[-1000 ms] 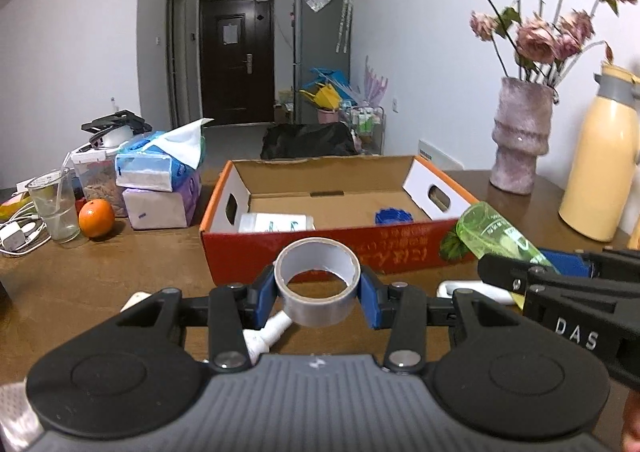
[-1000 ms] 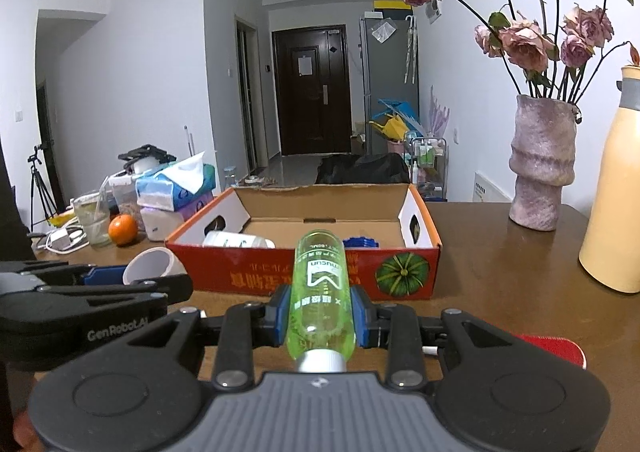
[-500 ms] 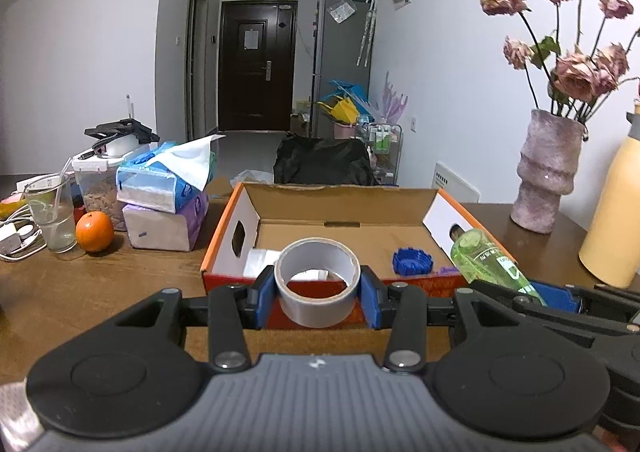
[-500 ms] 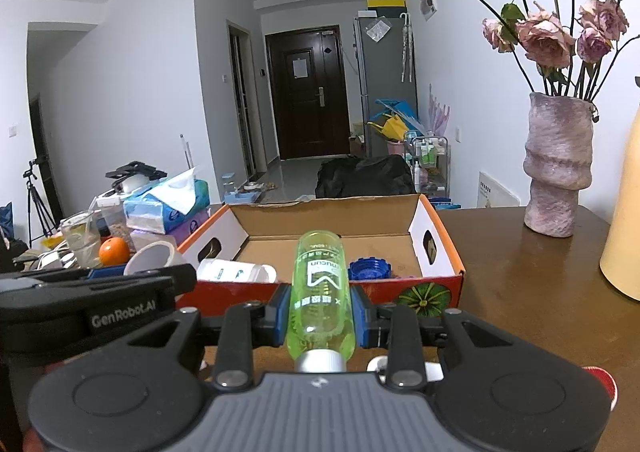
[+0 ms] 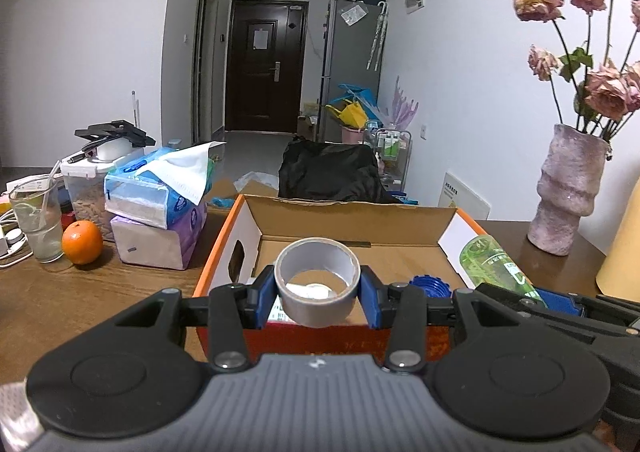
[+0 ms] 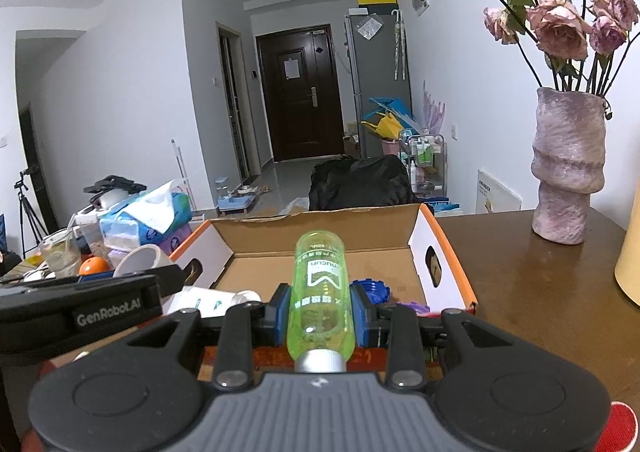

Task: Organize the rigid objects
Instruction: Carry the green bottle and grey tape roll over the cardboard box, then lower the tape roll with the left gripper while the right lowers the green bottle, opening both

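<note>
My left gripper (image 5: 318, 302) is shut on a grey roll of tape (image 5: 317, 288) and holds it over the near edge of an open orange cardboard box (image 5: 352, 224). My right gripper (image 6: 321, 312) is shut on a green bottle (image 6: 320, 288), silver cap toward me, over the same box (image 6: 444, 248). Inside the box lie a white tube (image 6: 208, 300) and a blue ridged cap (image 6: 374, 290). The bottle also shows in the left wrist view (image 5: 494, 266), and the tape in the right wrist view (image 6: 140, 260).
Tissue packs (image 5: 156, 192), an orange (image 5: 82, 242), a glass with a straw (image 5: 38, 228) and a food container stand left of the box. A pink vase with dried roses (image 6: 564, 168) and a yellow flask (image 5: 624, 248) stand right. A red item (image 6: 618, 424) lies near right.
Both grippers have risen and moved forward toward the box with their loads still held. The box interior now shows from above, and the grippers sit over its near wall.
</note>
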`<state>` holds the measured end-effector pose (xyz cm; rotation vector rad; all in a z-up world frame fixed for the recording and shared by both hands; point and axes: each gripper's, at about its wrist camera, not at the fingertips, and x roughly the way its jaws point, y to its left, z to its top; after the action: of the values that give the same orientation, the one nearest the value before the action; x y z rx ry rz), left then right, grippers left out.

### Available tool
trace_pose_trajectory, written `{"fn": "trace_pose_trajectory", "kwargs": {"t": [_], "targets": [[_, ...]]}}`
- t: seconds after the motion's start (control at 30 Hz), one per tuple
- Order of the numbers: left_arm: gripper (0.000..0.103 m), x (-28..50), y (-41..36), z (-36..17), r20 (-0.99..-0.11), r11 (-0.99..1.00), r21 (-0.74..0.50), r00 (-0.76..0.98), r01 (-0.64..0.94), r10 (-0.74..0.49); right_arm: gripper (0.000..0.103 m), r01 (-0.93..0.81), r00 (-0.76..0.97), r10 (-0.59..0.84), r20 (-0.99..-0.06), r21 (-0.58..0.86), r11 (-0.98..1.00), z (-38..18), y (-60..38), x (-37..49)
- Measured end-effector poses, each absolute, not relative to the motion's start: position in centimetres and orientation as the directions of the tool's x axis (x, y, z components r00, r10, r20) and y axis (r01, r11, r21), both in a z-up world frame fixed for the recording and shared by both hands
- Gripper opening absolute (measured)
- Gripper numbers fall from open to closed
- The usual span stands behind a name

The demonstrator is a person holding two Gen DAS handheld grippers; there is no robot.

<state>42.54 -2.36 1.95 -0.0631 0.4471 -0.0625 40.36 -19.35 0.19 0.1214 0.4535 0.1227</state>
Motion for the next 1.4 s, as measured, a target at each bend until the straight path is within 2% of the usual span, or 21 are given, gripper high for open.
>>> {"fn": "trace_pose_trajectory", "kwargs": {"t": [0.63,1.4], "targets": [[0.044,48.6,-1.9,1.1,-0.447,0.996,-0.086,0.893,0.006,-0.044,0.03,-0.064,0.886,0.13,-0.444,0.162,0.985,-0.8,-19.1,47.3],[0.044,53.7,-1.6,-0.1,-0.475,0.999,-0.046,0.88,-0.027,0.002,0.03,-0.071,0.867,0.144,-0.477,0.167,0.983,-2.1,-17.7,54.2]]}}
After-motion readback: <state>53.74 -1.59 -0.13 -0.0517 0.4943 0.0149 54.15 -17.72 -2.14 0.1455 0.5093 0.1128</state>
